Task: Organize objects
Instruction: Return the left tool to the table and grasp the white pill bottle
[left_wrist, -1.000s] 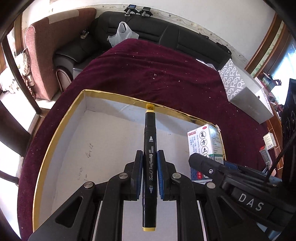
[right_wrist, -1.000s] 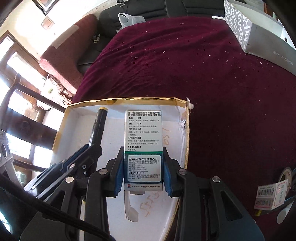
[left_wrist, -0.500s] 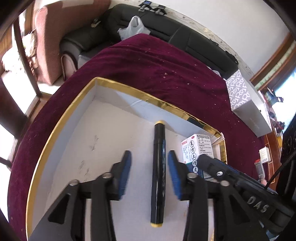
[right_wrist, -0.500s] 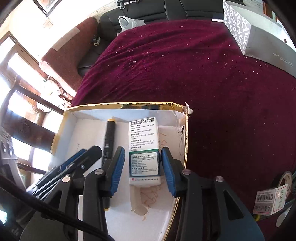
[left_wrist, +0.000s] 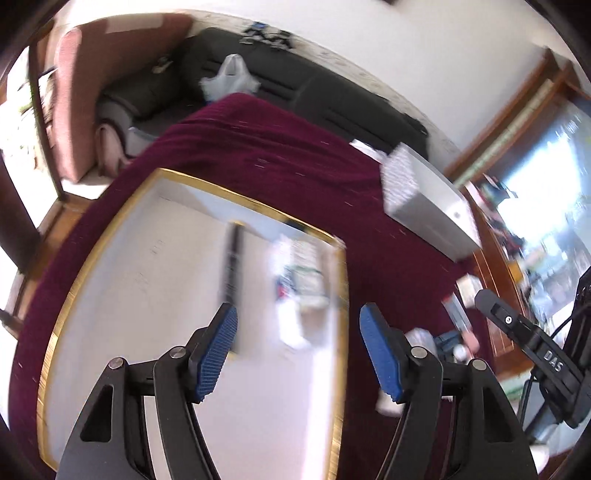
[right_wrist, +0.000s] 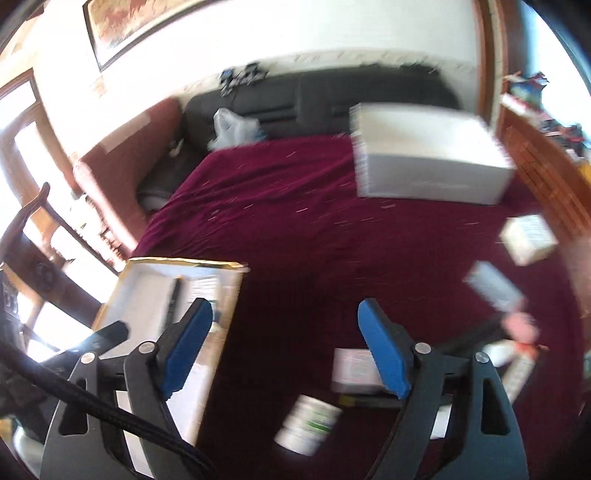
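Observation:
A gold-rimmed white box (left_wrist: 110, 280) (right_wrist: 229, 295) lies on the maroon cloth. Inside it rest a black marker (left_wrist: 231, 266) (right_wrist: 173, 295) and a white medicine carton (left_wrist: 301, 273) (right_wrist: 203, 286), side by side, both blurred. My left gripper (left_wrist: 297, 350) hovers above the box, its jaws opening with nothing between them. My right gripper (right_wrist: 284, 347) is raised over the cloth to the right of the box, its jaws also opening and empty. Loose items lie under it: a white jar (right_wrist: 306, 424), a flat white packet (right_wrist: 352, 365), small cartons (right_wrist: 528, 240).
A large grey-and-white box (right_wrist: 424, 158) (left_wrist: 424, 199) stands at the table's far right. A black sofa (left_wrist: 314, 92) with a plastic bag (left_wrist: 231, 79) runs behind the table. A wooden chair (right_wrist: 33, 258) stands at the left, a wooden cabinet (right_wrist: 546, 166) at the right.
Both grippers let go: the marker and the carton now lie in the box. Both hands have lifted and drawn back, the right one swinging rightward over the cloth.

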